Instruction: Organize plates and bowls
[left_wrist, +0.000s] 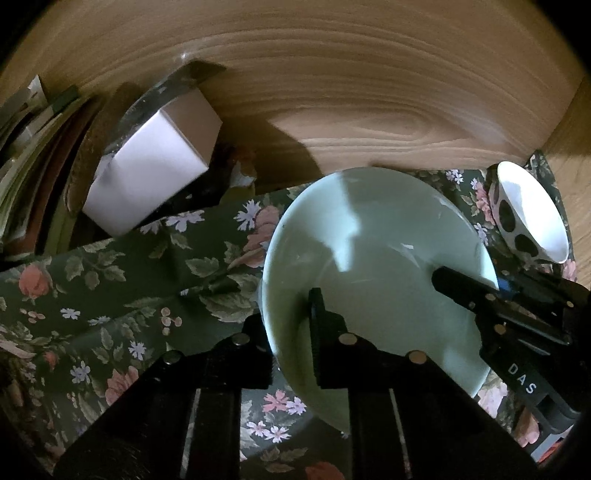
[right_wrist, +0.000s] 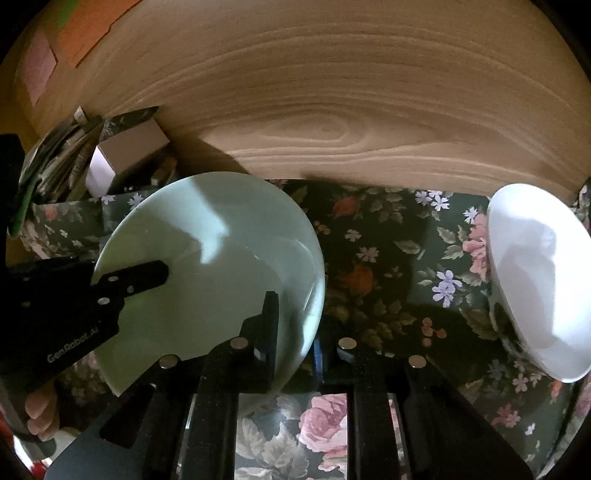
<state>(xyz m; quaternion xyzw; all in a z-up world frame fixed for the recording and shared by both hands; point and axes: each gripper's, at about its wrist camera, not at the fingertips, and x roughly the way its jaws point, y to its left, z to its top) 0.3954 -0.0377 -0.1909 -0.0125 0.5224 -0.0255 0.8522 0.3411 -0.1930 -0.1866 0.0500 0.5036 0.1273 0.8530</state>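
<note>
A pale green bowl (left_wrist: 369, 251) (right_wrist: 207, 258) sits on the floral cloth, close to the wooden wall behind it. My left gripper (left_wrist: 288, 314) is shut on the bowl's left rim, one finger inside and one outside. It shows in the right wrist view as the black left gripper (right_wrist: 129, 280) reaching into the bowl. My right gripper (right_wrist: 295, 321) is shut on the opposite rim, again with the wall of the bowl between its fingers; the left wrist view has this right gripper (left_wrist: 476, 295) at the bowl's right side. A white bowl with black spots (left_wrist: 532, 206) (right_wrist: 539, 280) stands tilted further right, untouched.
The floral cloth (left_wrist: 110, 280) (right_wrist: 388, 258) covers the shelf floor. A wooden back wall (left_wrist: 332, 81) (right_wrist: 332, 92) closes the space behind, with a side wall at the right. A white box (left_wrist: 147, 166) (right_wrist: 107, 166) and stacked papers (left_wrist: 26, 147) crowd the left. A person's fingers (right_wrist: 40, 410) hold the left gripper.
</note>
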